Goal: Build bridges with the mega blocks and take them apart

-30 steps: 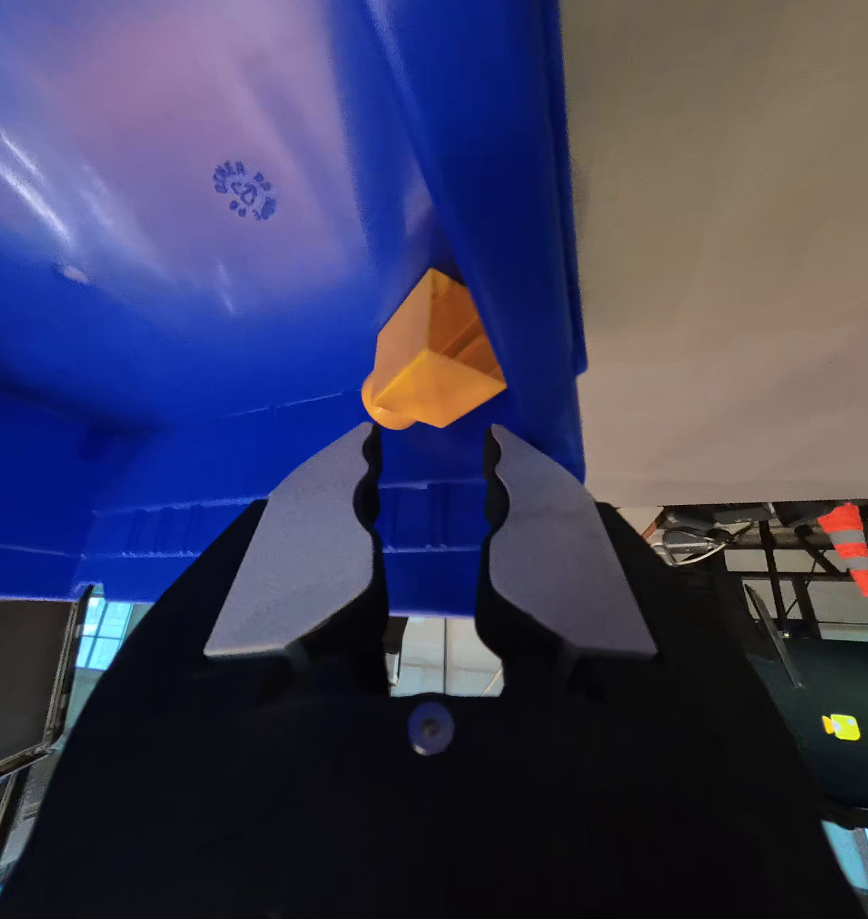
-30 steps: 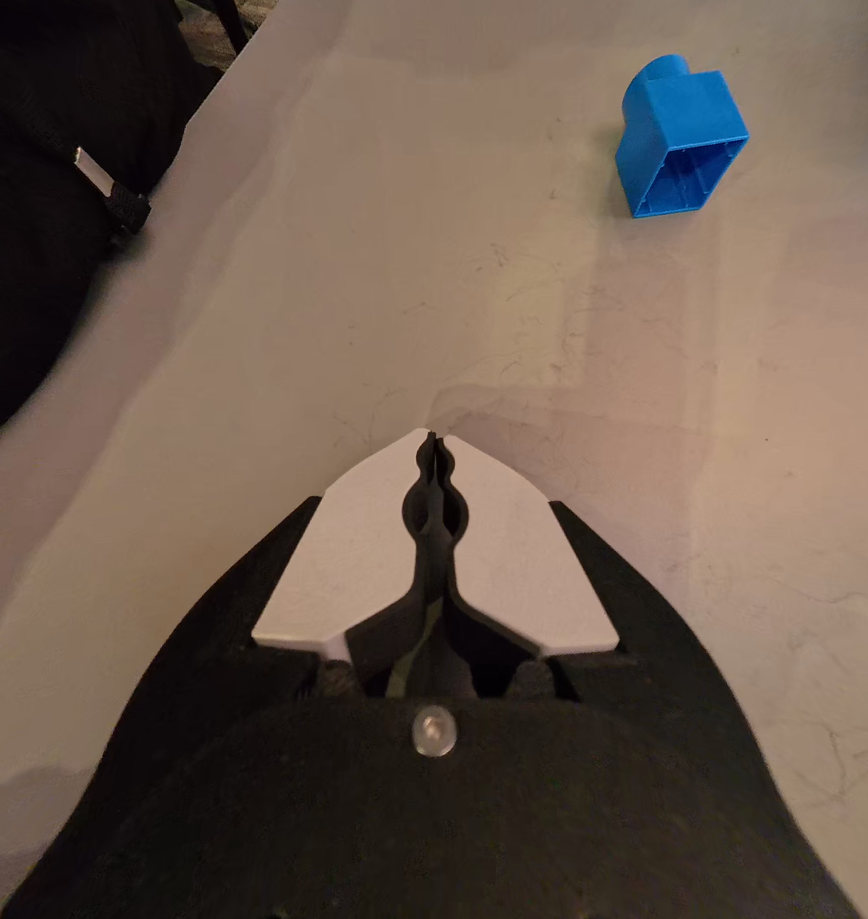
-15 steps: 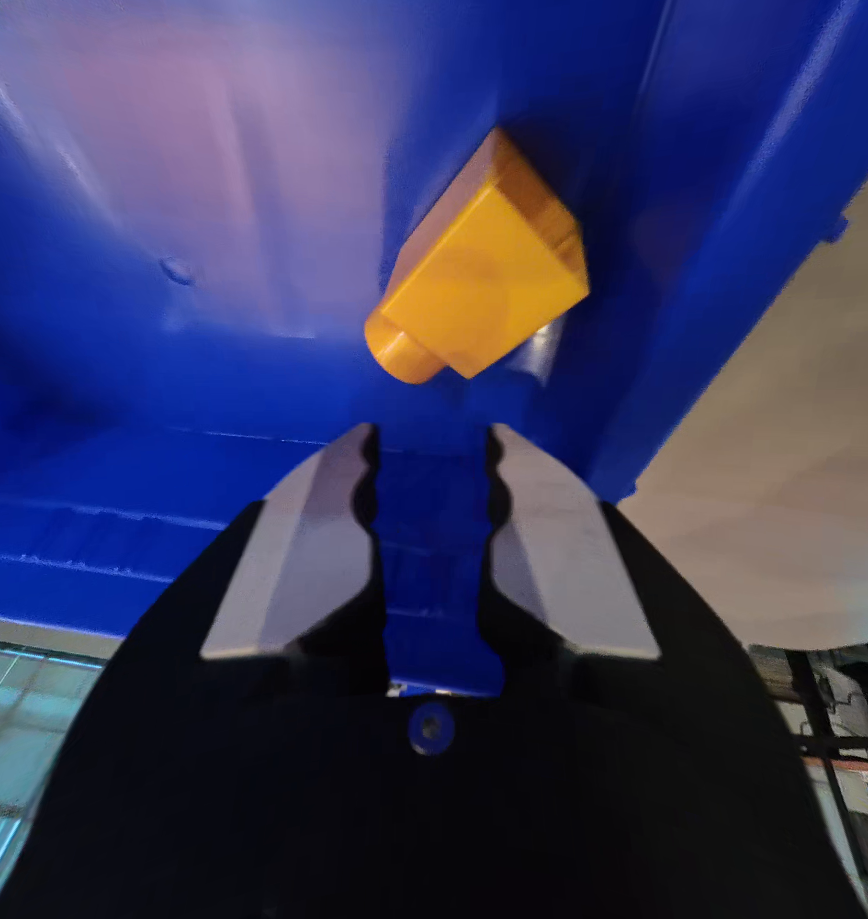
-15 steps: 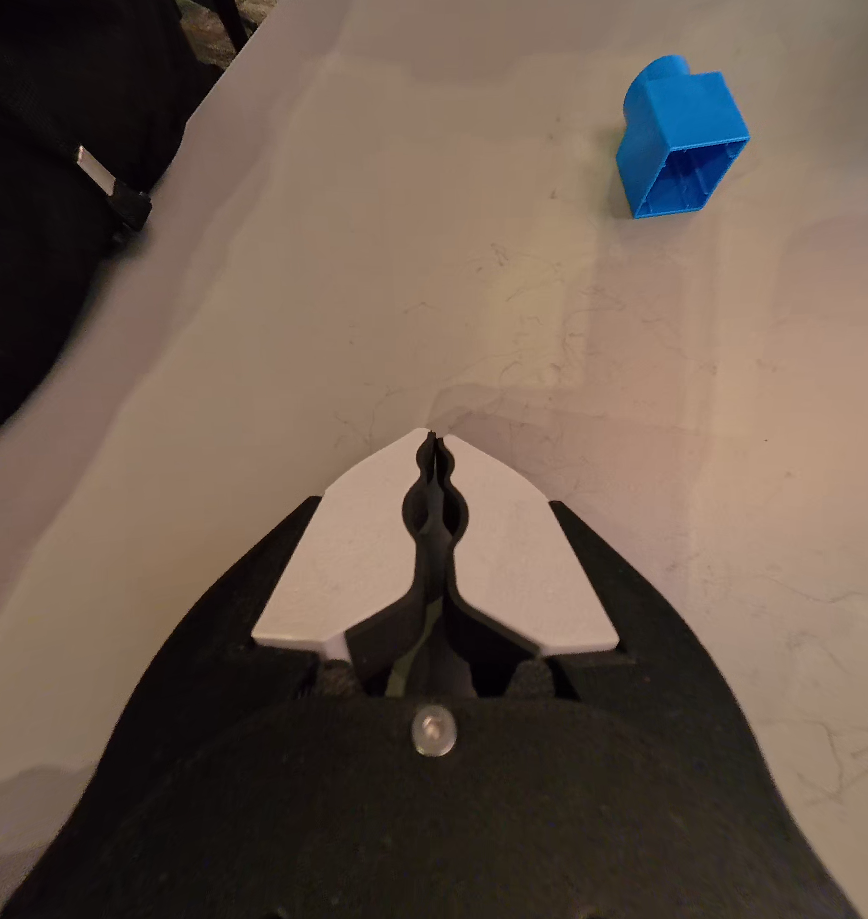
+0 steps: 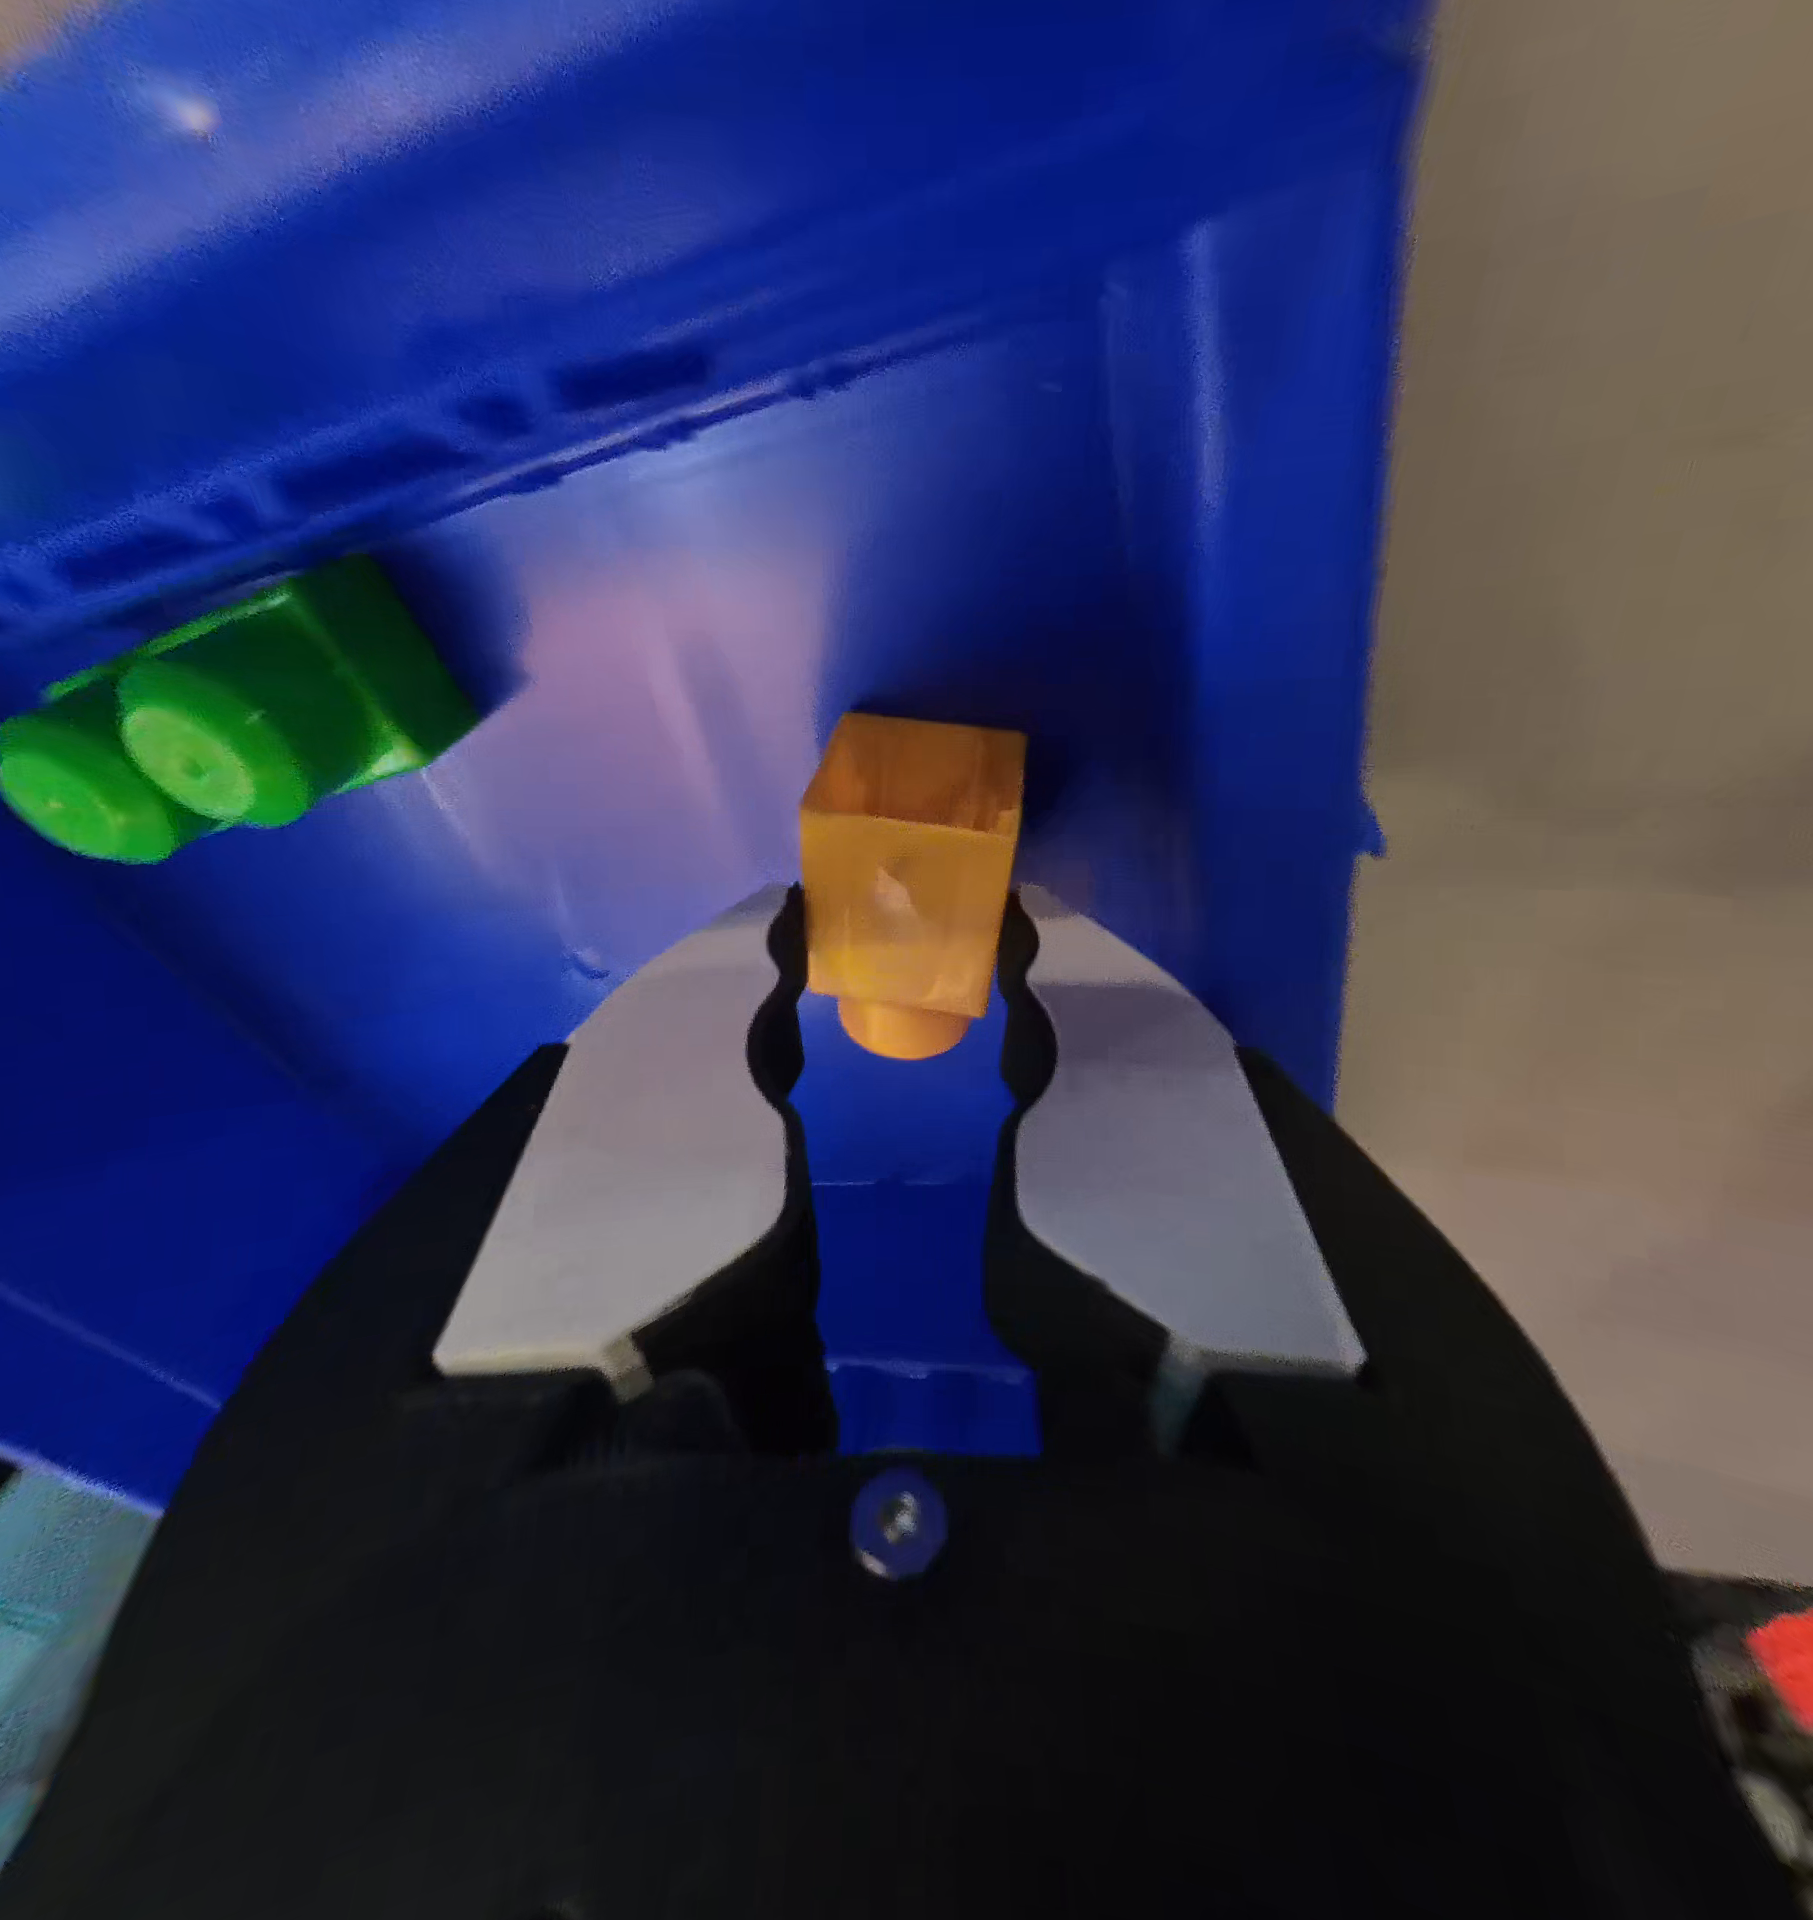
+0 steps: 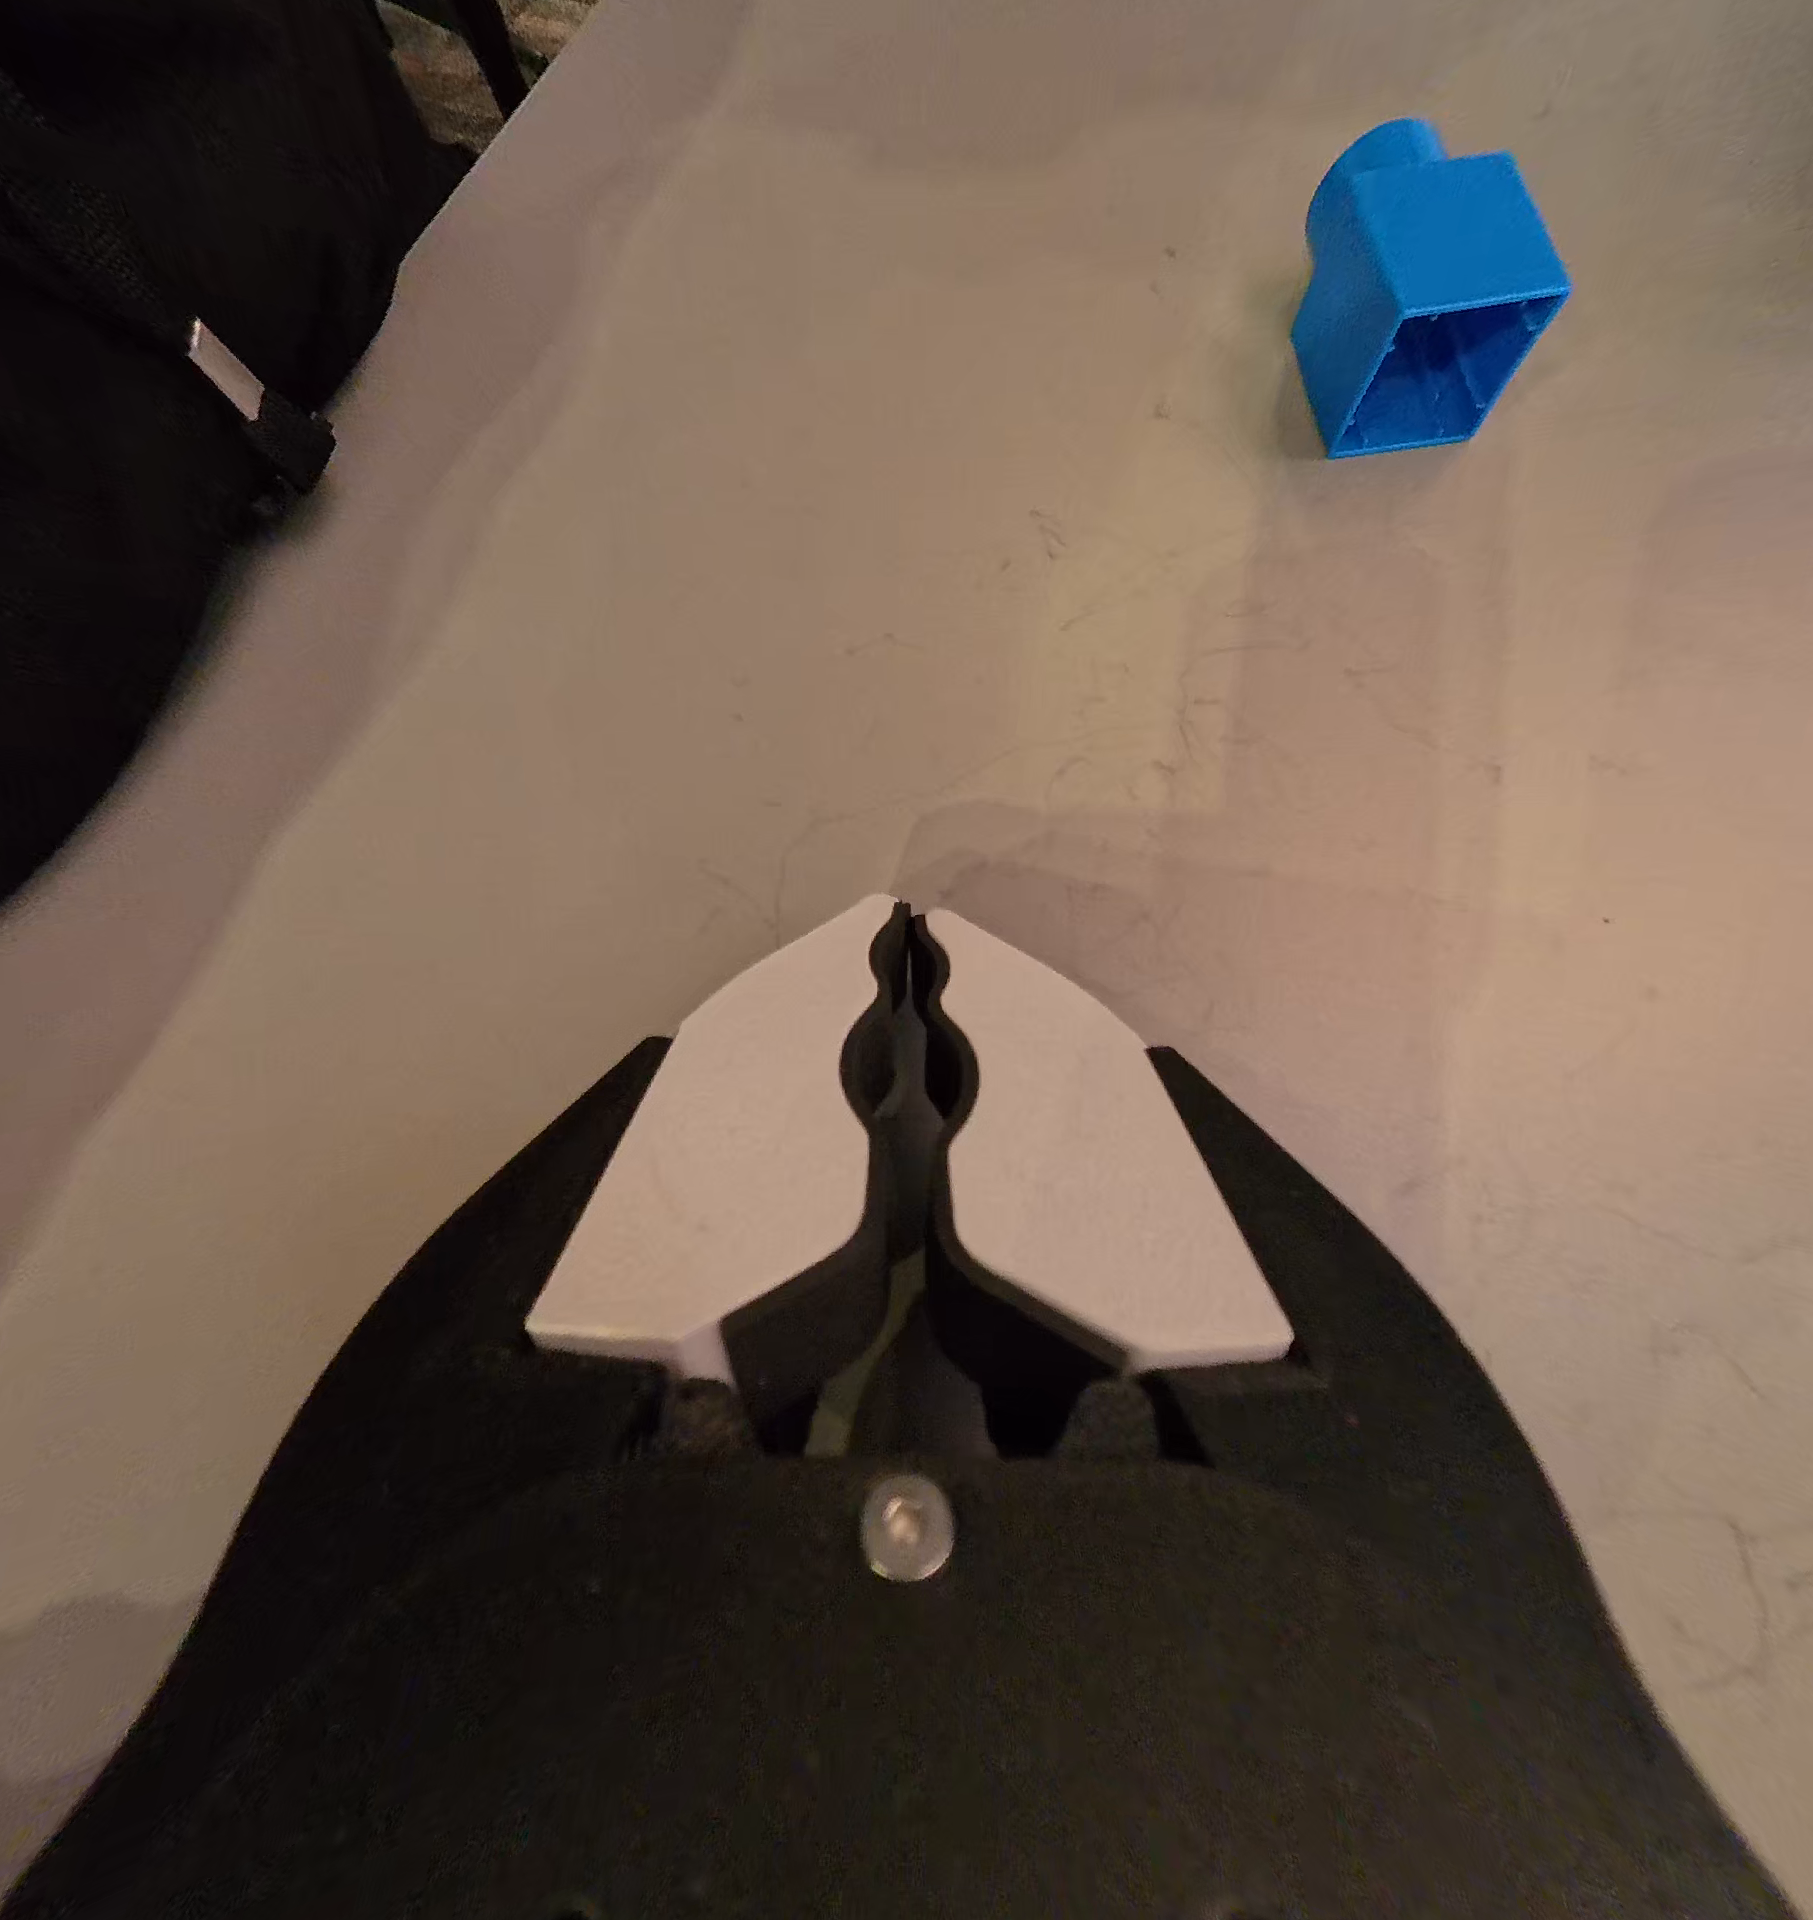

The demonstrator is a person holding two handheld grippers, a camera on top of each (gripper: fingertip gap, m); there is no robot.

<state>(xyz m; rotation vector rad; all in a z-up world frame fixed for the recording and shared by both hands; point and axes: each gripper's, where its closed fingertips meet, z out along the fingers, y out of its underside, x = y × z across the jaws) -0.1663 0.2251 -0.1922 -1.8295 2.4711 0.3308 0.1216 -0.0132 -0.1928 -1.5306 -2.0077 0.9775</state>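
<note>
The left gripper (image 5: 902, 935) is reaching into a deep blue plastic bin (image 5: 673, 312) and has an orange block (image 5: 907, 883) between its fingertips. Both pads lie against the block's flat side walls, so it appears clamped, with the single stud pointing back toward the wrist and the hollow end facing into the bin. The block sits in the bin's corner, close to the side wall. A green block (image 5: 237, 748) with two studs lies farther along the same bin, well apart from the orange one.

The right gripper (image 6: 907, 920) is fully closed with nothing between its pads, resting low over the pale worktop (image 6: 881, 571). A light blue block (image 6: 1427, 301) lies on its side toward the worktop's far right part, open underside facing the camera.

These blocks look like thin-walled hollow plastic: light, stiff and smooth. The flat opposing walls are probably the best place to take hold, as here; the round stud or an edge would likely let the block twist or slip. A moderate squeeze should do, since hollow walls can flex.
</note>
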